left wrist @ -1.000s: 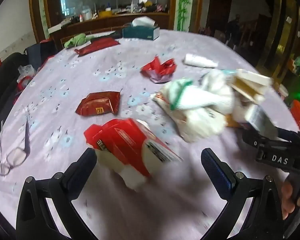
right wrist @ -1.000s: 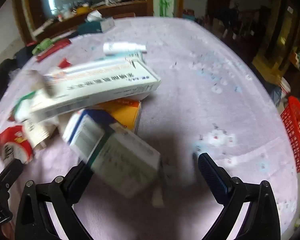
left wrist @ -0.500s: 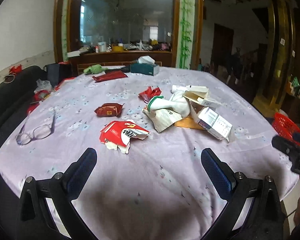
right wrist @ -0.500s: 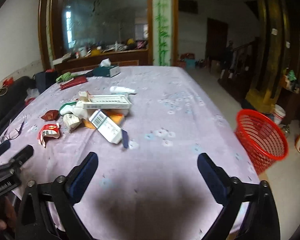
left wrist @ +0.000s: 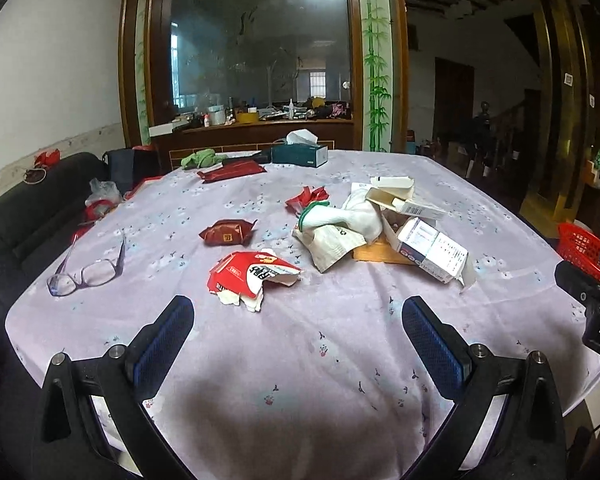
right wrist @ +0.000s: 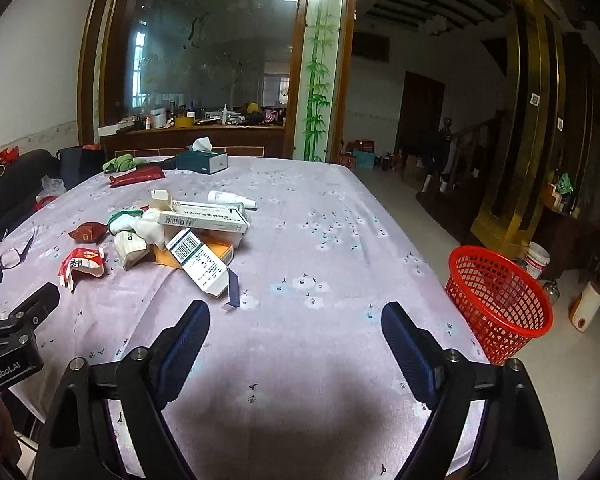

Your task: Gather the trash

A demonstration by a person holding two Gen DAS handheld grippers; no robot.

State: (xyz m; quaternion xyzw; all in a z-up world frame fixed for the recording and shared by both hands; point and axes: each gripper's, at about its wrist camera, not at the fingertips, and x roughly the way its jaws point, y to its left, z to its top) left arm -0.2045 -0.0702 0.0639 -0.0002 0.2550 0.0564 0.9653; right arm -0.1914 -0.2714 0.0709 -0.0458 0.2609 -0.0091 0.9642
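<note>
Trash (left wrist: 364,228) sits mid-table (left wrist: 340,360), with bare cloth near both grippers. Left gripper (left wrist: 298,330) and right gripper (right wrist: 296,336) gape wide, holding nothing. Bin (right wrist: 500,300) stands past the table edge.

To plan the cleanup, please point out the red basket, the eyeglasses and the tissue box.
red basket (right wrist: 496,300), right wrist view, on its mesh wall.
eyeglasses (left wrist: 85,277), left wrist view, on a lens.
tissue box (left wrist: 300,155), left wrist view, on its front side.

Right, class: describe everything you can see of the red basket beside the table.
The red basket is round, of plastic-looking lattice mesh with a solid rim, wider at the top than at the base. It stands upright on the pale floor close by the table edge, on the right gripper's side; contact with the cloth cannot be told. What shows of its inside looks empty. In the left wrist view only its top shows past the table edge.
</note>
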